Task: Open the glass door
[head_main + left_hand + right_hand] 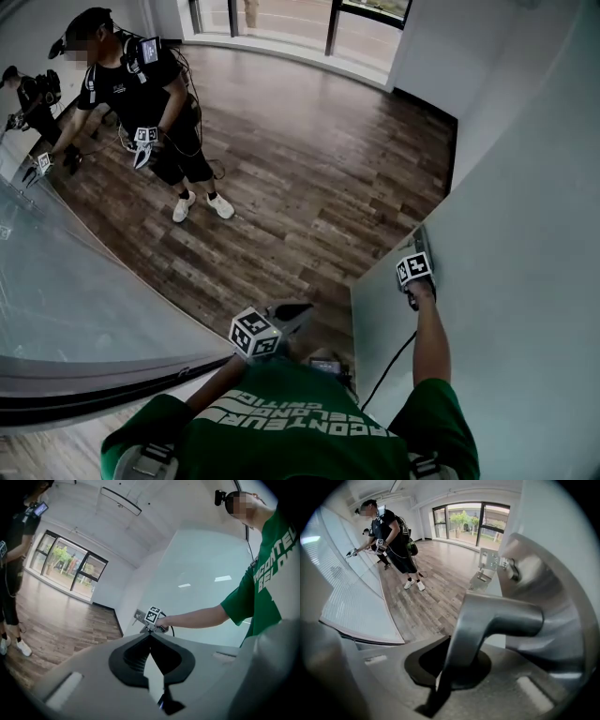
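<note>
- Glass door [201,569]: a tall frosted panel standing upright just beside the right gripper [416,270]. Its metal lever handle [497,618] lies between that gripper's fingers [423,665].
- The right fingers are clamped on the lever, close to where it bends toward its round base. The latch plate [489,562] on the door's edge sits beyond the fingertips.
- The left gripper [151,633] hangs well apart from the door, its fingers [133,657] pressed together with nothing in them.
- As I judge it, the panel is heavy and rigid and will swing slowly on its hinges. Glass is brittle, so the hard fingers should not knock it.
- The lever is smooth metal and probably slippery. The place to hold is the lever itself, near its bend, never the bare glass edge.
</note>
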Demonstrator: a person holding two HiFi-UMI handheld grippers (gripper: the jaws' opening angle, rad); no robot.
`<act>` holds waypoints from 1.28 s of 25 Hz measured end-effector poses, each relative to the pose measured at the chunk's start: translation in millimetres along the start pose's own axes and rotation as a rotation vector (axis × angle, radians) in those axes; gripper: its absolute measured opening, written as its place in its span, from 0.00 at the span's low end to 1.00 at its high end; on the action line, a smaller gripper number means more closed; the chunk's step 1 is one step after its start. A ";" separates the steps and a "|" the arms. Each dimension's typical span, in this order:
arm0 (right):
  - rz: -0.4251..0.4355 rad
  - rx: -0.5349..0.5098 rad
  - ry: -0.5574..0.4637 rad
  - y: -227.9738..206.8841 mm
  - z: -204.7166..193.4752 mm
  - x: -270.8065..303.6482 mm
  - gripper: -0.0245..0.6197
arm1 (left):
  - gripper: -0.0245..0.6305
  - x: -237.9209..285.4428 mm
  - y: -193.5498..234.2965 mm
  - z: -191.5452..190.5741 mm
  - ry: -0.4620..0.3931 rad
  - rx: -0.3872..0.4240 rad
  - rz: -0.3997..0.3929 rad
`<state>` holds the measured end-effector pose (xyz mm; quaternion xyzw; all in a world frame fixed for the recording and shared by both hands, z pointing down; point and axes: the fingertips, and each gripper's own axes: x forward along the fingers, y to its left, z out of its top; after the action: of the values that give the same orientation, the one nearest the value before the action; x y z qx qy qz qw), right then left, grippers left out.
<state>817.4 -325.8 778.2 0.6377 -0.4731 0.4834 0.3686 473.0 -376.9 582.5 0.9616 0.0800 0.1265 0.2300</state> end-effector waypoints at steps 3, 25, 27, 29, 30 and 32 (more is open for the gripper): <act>-0.007 0.028 0.000 -17.1 -5.5 -0.7 0.03 | 0.06 5.5 0.9 1.6 -0.001 -0.002 -0.004; -0.036 0.192 -0.011 -144.7 -33.8 1.0 0.03 | 0.06 160.6 -12.7 28.5 0.035 0.013 -0.097; -0.039 0.205 -0.013 -157.1 -36.1 0.7 0.03 | 0.06 171.3 -13.1 32.2 0.039 0.016 -0.106; -0.045 0.219 -0.014 -168.4 -39.1 1.5 0.03 | 0.06 181.2 -12.2 32.8 0.044 0.019 -0.115; -0.049 0.226 -0.014 -173.2 -40.9 1.8 0.03 | 0.06 185.6 -11.5 32.3 0.049 0.020 -0.120; -0.055 0.239 -0.014 -182.1 -44.3 1.7 0.03 | 0.06 193.5 -11.3 31.3 0.059 0.024 -0.131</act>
<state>980.4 -234.0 789.1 0.6933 -0.3970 0.5215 0.2997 665.5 -339.1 590.3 0.9529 0.1510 0.1384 0.2238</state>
